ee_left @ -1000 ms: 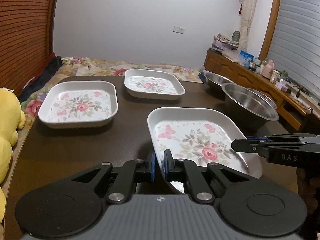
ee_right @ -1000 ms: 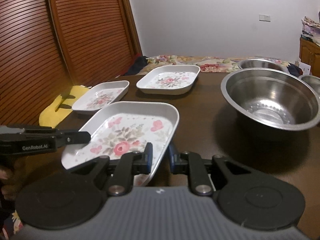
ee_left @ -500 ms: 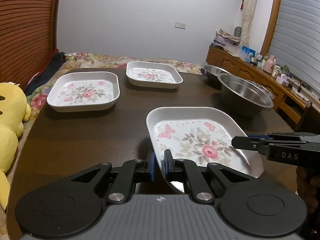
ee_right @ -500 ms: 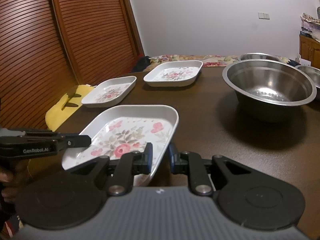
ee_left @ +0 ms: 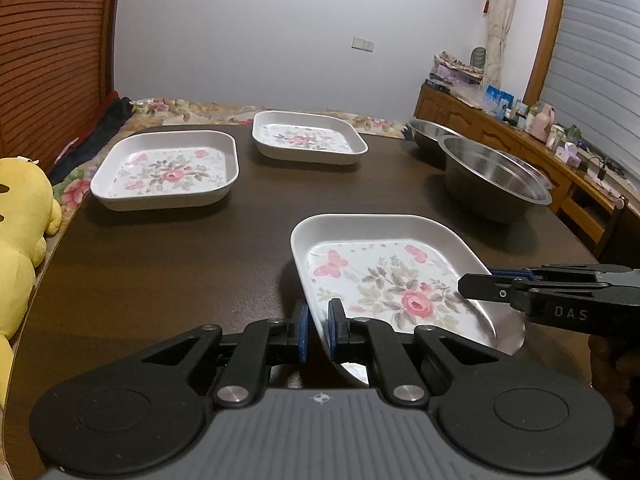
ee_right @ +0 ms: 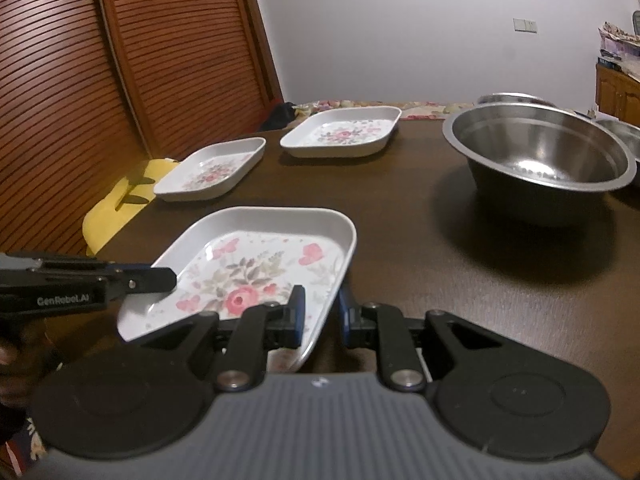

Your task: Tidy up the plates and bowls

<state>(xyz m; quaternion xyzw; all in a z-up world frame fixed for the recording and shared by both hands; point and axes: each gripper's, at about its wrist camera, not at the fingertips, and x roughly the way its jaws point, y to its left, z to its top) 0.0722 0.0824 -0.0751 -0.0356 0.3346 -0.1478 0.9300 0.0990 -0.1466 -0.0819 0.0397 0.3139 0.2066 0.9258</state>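
Observation:
A white square plate with a rose print (ee_left: 400, 280) (ee_right: 256, 268) hangs just above the dark table, gripped on two sides. My left gripper (ee_left: 318, 328) is shut on its near left rim, and my right gripper (ee_right: 320, 316) is shut on its near right rim. Each gripper also shows from the side in the other view: the right gripper (ee_left: 466, 286) and the left gripper (ee_right: 160, 280). Two matching plates (ee_left: 168, 170) (ee_left: 304, 140) lie flat farther back on the left. A large steel bowl (ee_left: 496, 176) (ee_right: 540, 152) stands at the right, with a smaller one (ee_left: 428, 130) behind it.
A yellow plush toy (ee_left: 20, 220) lies beyond the table's left edge, below a slatted wooden door (ee_right: 80, 80). A wooden sideboard (ee_left: 520, 132) crowded with small items runs along the right wall. Bare dark tabletop (ee_left: 160, 272) lies between the held plate and the far plates.
Both grippers, with the plate between them, have come lower and back toward the near edge of the table. The far plates and bowls now look farther away. The grips are unchanged.

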